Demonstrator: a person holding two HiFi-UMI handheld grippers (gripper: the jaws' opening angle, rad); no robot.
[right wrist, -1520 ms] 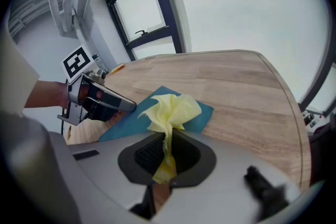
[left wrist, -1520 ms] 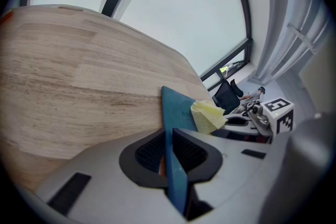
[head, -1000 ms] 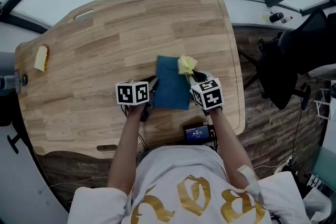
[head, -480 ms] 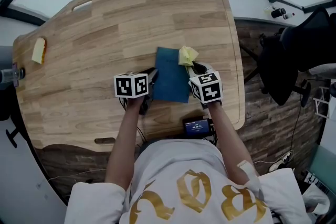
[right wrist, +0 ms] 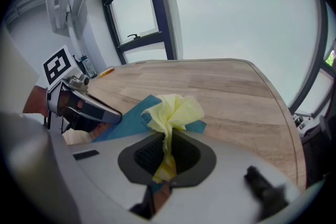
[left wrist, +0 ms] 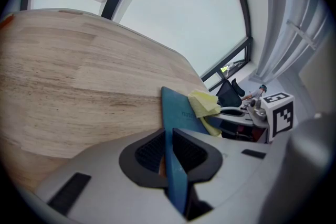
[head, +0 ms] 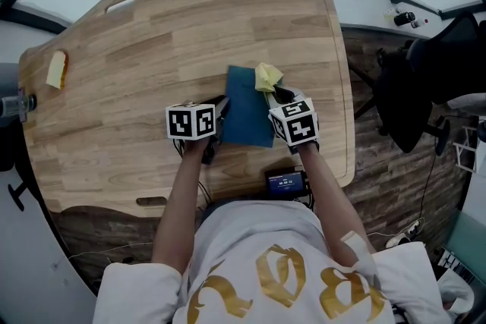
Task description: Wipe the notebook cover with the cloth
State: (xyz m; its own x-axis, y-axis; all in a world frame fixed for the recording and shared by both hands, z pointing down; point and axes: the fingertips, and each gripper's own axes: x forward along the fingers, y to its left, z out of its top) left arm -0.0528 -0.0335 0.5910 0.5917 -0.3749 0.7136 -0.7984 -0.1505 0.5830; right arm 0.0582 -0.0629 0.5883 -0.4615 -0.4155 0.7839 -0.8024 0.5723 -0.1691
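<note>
A blue notebook (head: pixel 247 116) lies on the wooden table (head: pixel 152 49), in front of the person. My left gripper (head: pixel 222 116) is shut on its left edge; in the left gripper view the blue cover (left wrist: pixel 178 113) runs straight between the pads. My right gripper (head: pixel 275 93) is shut on a crumpled yellow cloth (head: pixel 267 77), which rests on the notebook's far right corner. The right gripper view shows the cloth (right wrist: pixel 173 110) bunched up out of the jaws, with the notebook (right wrist: pixel 131 120) under it and the left gripper (right wrist: pixel 79 107) beyond.
A small yellow object (head: pixel 58 70) lies at the table's far left. A dark device with a lit display (head: pixel 286 181) sits at the near edge, by the person's body. A black chair (head: pixel 425 80) stands to the right of the table. Windows lie beyond the far edge.
The right gripper with the cloth has edged slightly left on the notebook's far right corner. The left gripper and the notebook have stayed put.
</note>
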